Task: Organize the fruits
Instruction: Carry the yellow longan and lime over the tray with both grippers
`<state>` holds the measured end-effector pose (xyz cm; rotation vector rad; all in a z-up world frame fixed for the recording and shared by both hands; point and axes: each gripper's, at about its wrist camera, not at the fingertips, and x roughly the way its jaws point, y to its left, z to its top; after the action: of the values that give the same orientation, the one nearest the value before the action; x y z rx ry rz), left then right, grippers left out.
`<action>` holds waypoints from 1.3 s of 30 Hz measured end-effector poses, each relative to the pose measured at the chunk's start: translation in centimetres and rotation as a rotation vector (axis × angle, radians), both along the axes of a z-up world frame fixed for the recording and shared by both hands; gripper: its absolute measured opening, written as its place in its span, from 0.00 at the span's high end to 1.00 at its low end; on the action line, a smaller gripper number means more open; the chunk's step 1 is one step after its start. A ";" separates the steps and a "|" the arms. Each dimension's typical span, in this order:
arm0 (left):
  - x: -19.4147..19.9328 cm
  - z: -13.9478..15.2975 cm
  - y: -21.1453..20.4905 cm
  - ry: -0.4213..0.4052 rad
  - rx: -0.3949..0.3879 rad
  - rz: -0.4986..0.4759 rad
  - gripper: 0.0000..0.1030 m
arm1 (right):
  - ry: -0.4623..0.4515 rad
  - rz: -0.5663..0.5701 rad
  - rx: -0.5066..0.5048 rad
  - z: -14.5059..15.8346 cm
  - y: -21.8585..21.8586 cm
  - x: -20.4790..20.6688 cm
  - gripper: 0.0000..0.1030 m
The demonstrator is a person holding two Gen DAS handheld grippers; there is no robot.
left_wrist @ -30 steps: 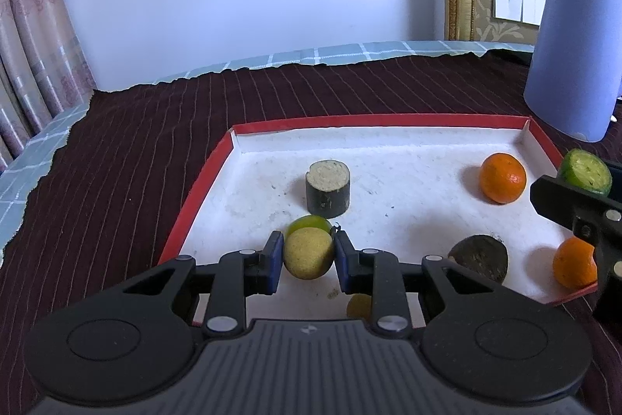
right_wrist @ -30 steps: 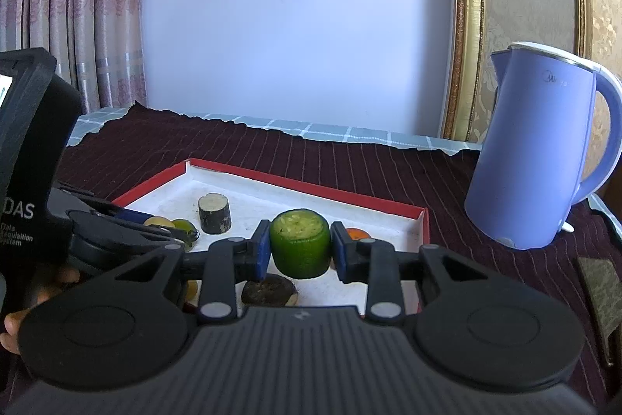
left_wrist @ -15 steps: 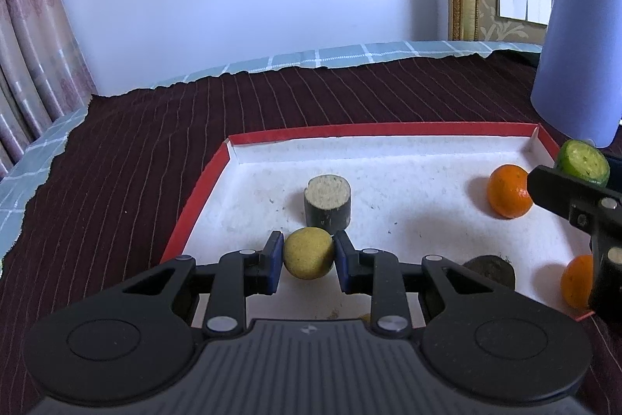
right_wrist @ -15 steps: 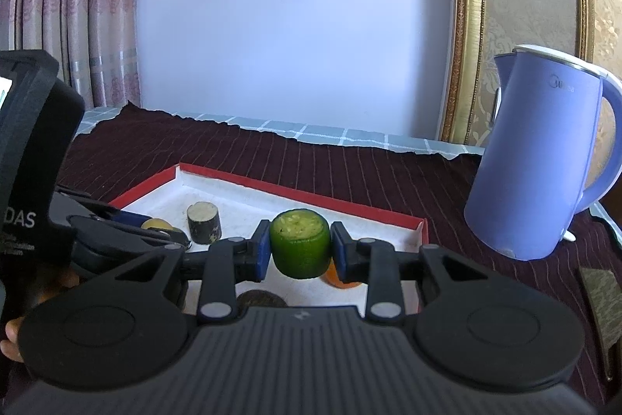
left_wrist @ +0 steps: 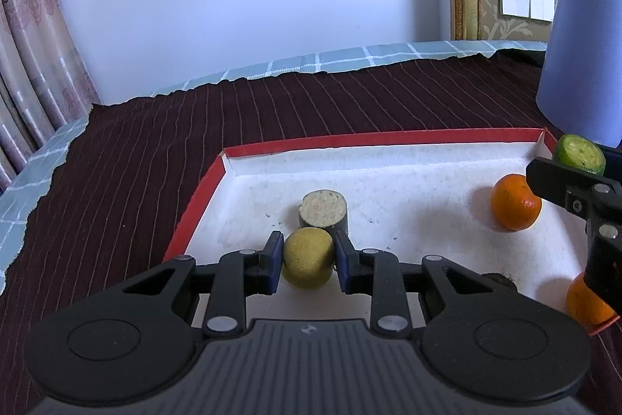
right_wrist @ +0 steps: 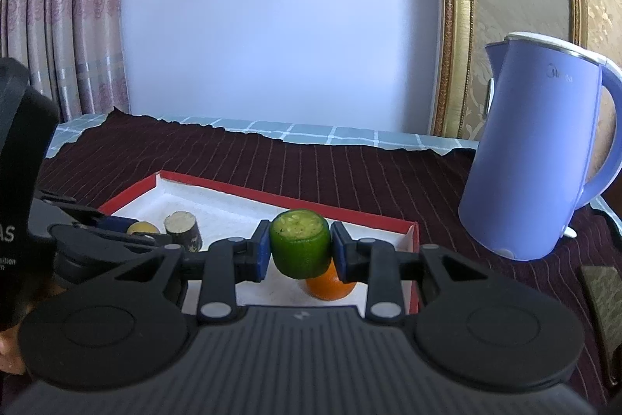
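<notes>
Both grippers loaded over the tray.
Left gripper (left_wrist: 305, 261) clamps yellow fruit (left_wrist: 307, 257); right gripper (right_wrist: 300, 250) clamps green piece (right_wrist: 299, 244). I'd lower each onto bare tray (left_wrist: 388, 139), lower centre, clear of the orange (left_wrist: 515, 201), before releasing.

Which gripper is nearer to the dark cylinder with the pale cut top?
Left. The left gripper is just in front of the dark cylinder; the right gripper is across the tray.
</notes>
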<state>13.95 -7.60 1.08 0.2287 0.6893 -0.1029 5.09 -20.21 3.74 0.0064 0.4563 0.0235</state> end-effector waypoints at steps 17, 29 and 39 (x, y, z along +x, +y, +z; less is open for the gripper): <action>0.6 -0.3 -0.7 -0.011 0.005 -0.007 0.73 | -0.014 -0.036 0.048 -0.6 -1.2 1.3 0.71; 1.5 -0.4 -1.3 -0.027 0.002 -0.021 0.73 | -0.003 -0.033 0.053 -1.1 -1.4 2.7 0.71; 2.2 -0.7 -1.7 -0.018 -0.001 -0.030 0.73 | 0.000 -0.031 0.058 -1.1 -1.6 4.2 0.71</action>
<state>16.20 -9.32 0.33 0.2385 0.6681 -0.1299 9.29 -21.79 2.63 0.0705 0.4556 0.0063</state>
